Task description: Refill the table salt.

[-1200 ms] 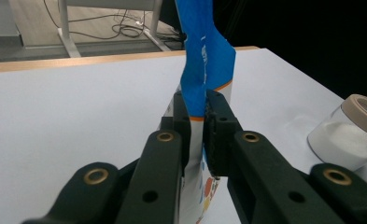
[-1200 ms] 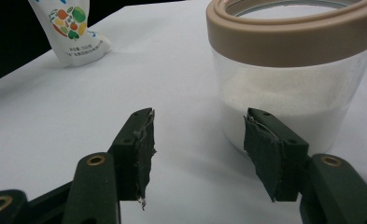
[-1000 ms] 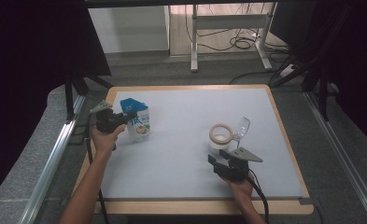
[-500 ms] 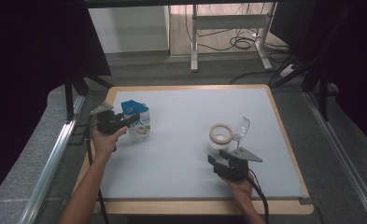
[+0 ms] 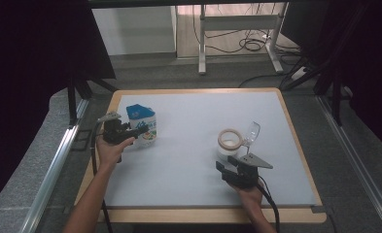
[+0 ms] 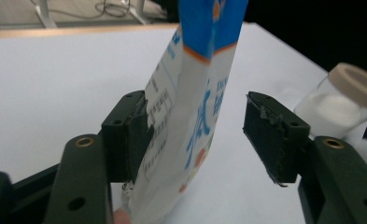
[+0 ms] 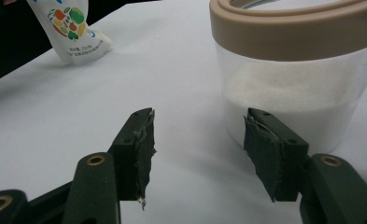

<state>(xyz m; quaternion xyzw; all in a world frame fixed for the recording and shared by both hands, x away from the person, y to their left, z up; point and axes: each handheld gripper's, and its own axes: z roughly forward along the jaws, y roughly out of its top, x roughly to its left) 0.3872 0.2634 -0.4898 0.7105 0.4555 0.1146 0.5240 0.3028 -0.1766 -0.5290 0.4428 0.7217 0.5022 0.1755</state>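
A white sheet covers the wood-framed table (image 5: 295,145), which stands on grey carpet with dark curtains to either side and cables trailing under a desk frame at twelve o'clock. Since a second ago the left gripper (image 5: 130,130) has crept a little toward the standing pouch (image 5: 142,125) at the table's nine o'clock, while the right gripper (image 5: 230,166) has kept its place at five o'clock; the change suggests the left hand is closing in for a grasp and the right is waiting. In the left gripper view the jaws stand wide apart around the pouch (image 6: 195,107): one pad touches or nearly touches its printed side, the other is well clear, so nothing is clamped yet. The pouch is blue on top, white below, with blue lettering and fruit pictures near its base, upright and slightly leaning. The right gripper (image 7: 197,149) is also wide open and empty, aimed at the clear jar (image 7: 293,84) just beyond its pads; the jar holds white powder, has a tan rim, and its clear lid (image 5: 251,132) stands tipped open at the jar's two o'clock.
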